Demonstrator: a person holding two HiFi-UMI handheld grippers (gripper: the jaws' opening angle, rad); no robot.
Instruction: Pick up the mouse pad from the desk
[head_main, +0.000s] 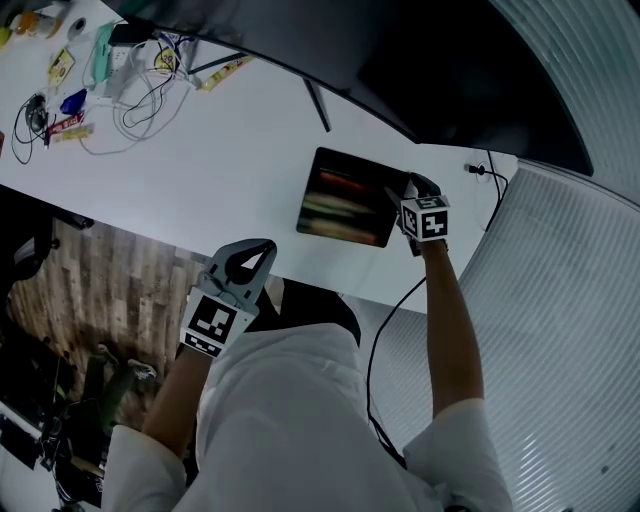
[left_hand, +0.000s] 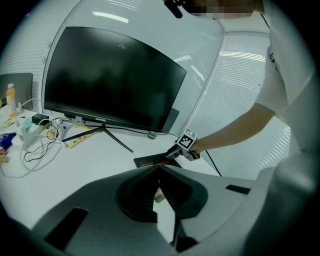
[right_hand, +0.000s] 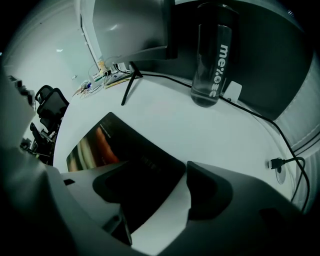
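Here the white desk (head_main: 200, 170) carries the mouse pad (head_main: 345, 197), a dark glossy rectangle streaked red and green. It lies flat, long axis roughly along the front edge. The right gripper (right_hand: 162, 192) straddles its right corner, jaws apart. The left gripper (left_hand: 159, 172) is closed, empty, well apart.

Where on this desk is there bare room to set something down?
Bare: the wide stretch between the cable clutter and the mouse pad, before the monitor stand. Crowded: around that clutter, and the pad's right edge, where the right gripper hangs open.
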